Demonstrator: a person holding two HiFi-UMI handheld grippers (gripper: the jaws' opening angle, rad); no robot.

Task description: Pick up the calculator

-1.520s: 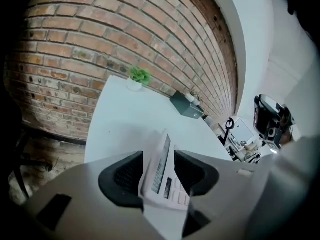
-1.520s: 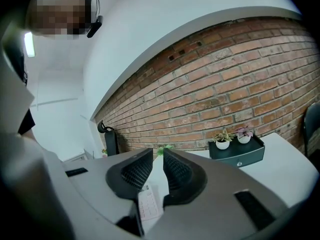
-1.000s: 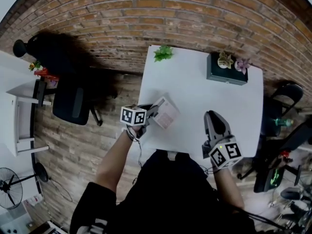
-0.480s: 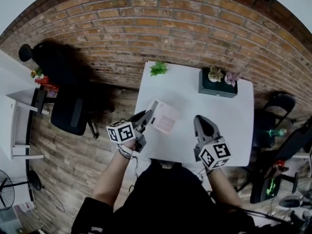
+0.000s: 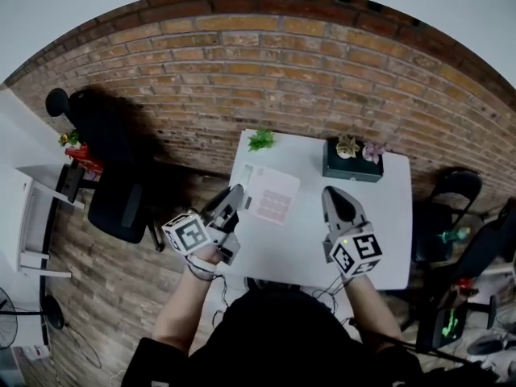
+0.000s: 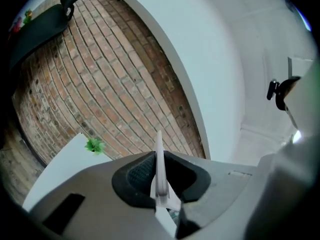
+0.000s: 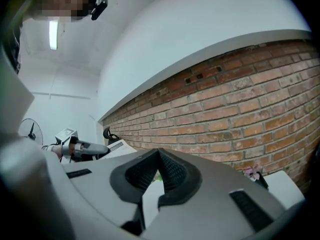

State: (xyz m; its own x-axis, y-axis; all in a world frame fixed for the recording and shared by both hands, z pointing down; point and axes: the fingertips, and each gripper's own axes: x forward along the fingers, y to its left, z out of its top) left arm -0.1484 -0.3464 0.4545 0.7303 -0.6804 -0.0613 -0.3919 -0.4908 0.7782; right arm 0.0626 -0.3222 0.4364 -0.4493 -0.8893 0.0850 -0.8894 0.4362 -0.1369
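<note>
The calculator (image 5: 272, 195), pale with pinkish keys, hangs flat above the white table (image 5: 379, 240), clear of its top. My left gripper (image 5: 239, 192) is shut on the calculator's left edge. In the left gripper view the calculator (image 6: 159, 169) shows edge-on, as a thin white blade pinched between the dark pads (image 6: 140, 176). My right gripper (image 5: 333, 195) is raised over the table to the right of the calculator, shut with nothing in it. Its pads (image 7: 172, 173) meet at the tip in the right gripper view, where the calculator (image 7: 117, 148) appears at the left.
A small green plant (image 5: 261, 139) and a dark planter box (image 5: 353, 161) with succulents stand along the table's far edge by the brick wall. A black office chair (image 5: 121, 208) is at the left, another chair (image 5: 451, 192) at the right, and a white desk (image 5: 32, 216) at the far left.
My left gripper has risen with the calculator, lifting it off the table and levelling it. The right gripper has risen a little too, and the table looks farther below.
</note>
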